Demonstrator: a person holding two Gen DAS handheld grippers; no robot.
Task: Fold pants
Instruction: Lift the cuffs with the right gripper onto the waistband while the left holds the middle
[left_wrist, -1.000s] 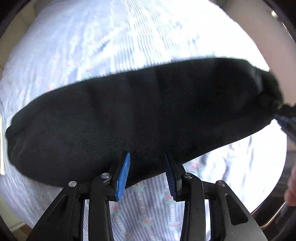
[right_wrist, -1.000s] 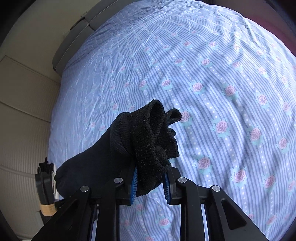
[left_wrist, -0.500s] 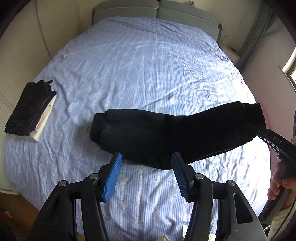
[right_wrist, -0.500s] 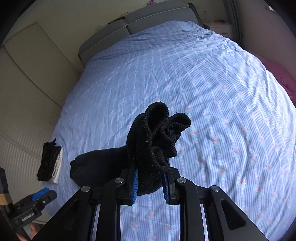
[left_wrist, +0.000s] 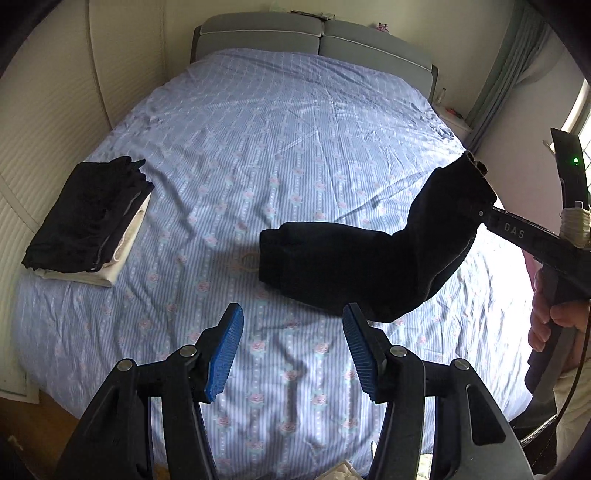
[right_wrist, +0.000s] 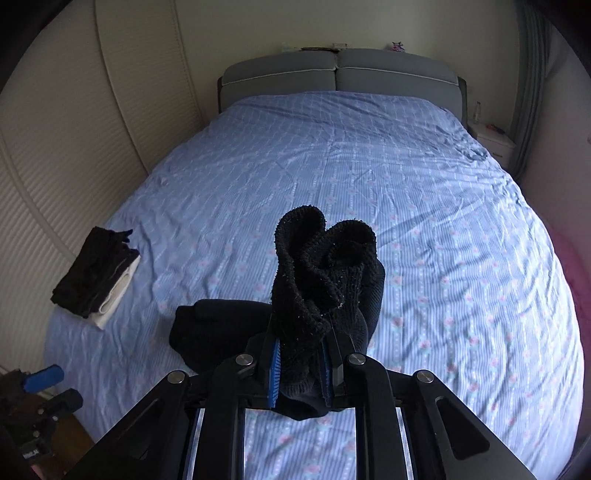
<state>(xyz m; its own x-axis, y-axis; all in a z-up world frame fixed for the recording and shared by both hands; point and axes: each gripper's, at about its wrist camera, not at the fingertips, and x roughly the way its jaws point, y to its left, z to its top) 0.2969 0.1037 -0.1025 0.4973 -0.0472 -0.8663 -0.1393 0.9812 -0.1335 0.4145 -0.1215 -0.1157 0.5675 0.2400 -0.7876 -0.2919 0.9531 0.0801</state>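
Observation:
The black knit pants (left_wrist: 373, 269) hang in a long folded band over the blue flowered bed (left_wrist: 295, 147). My right gripper (right_wrist: 299, 369) is shut on one bunched end of the pants (right_wrist: 325, 280) and lifts it; the other end (right_wrist: 207, 332) droops toward the sheet. In the left wrist view the right gripper (left_wrist: 484, 210) holds the raised end at the right. My left gripper (left_wrist: 291, 350) is open and empty, just in front of the pants' lower edge, not touching them.
A stack of folded black and white clothes (left_wrist: 88, 221) lies at the bed's left edge, also in the right wrist view (right_wrist: 94, 277). A grey headboard (left_wrist: 314, 40) is at the far end. A nightstand (right_wrist: 491, 142) stands at the right.
My left gripper has pulled back and up from the pants and opened wider. My right gripper has lifted its end higher, so the band now bends and sags.

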